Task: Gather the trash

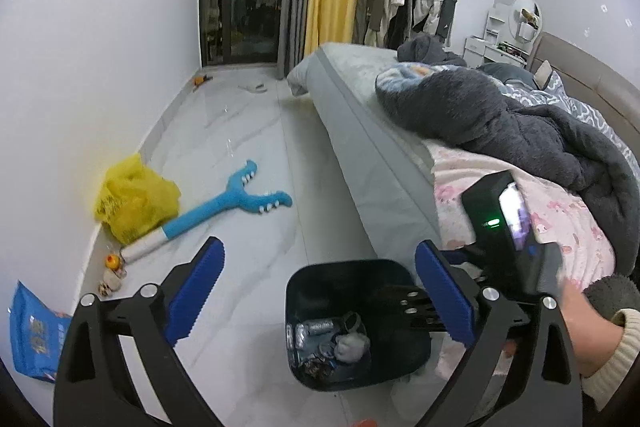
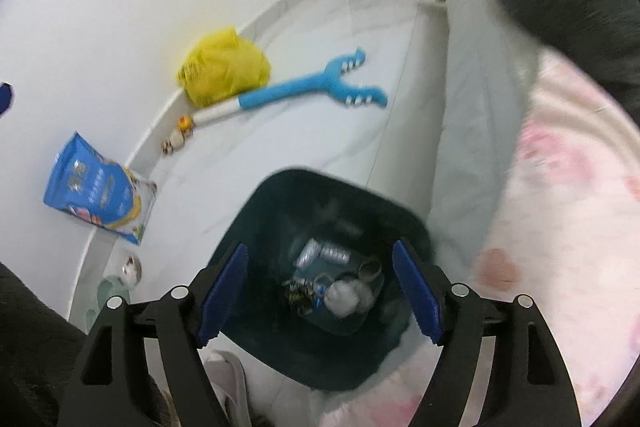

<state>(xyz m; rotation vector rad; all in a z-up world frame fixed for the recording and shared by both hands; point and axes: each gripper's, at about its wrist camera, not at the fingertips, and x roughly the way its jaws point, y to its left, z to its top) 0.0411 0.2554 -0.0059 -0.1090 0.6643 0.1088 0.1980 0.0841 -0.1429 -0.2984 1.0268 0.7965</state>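
Two hand-held grippers are held over the bin, both with jaws spread wide and nothing between the pads. The left hand-held gripper (image 1: 320,291) is positioned above the dark trash bin (image 1: 344,269), which sits on the floor (image 1: 248,147) tight against the bed (image 1: 360,131), probably so trash from either side can be dropped in easily. The right hand-held gripper (image 2: 320,295) is aimed straight down into the trash bin (image 2: 280,195); judged from the empty pads and the pose, a drop has likely been made or a next target is being sought.

Trash already in the bin: crushed cans (image 1: 316,327), a grey wad (image 1: 350,345), dark wrappers (image 2: 298,293); exact items are blurred.

Trash not yet collected, seen from the right wrist view: a blue snack bag (image 2: 96,193) leaning on the wall at 9 o'clock of the bin, a yellow plastic bag (image 2: 224,71) at 11 o'clock against the baseboard, and small bits (image 2: 178,137) between them. A blue toy grabber (image 2: 304,91) lies at 12 o'clock; whether it counts as trash cannot be told.

The blue snack bag is nearest, so it is judged the likely next pick.
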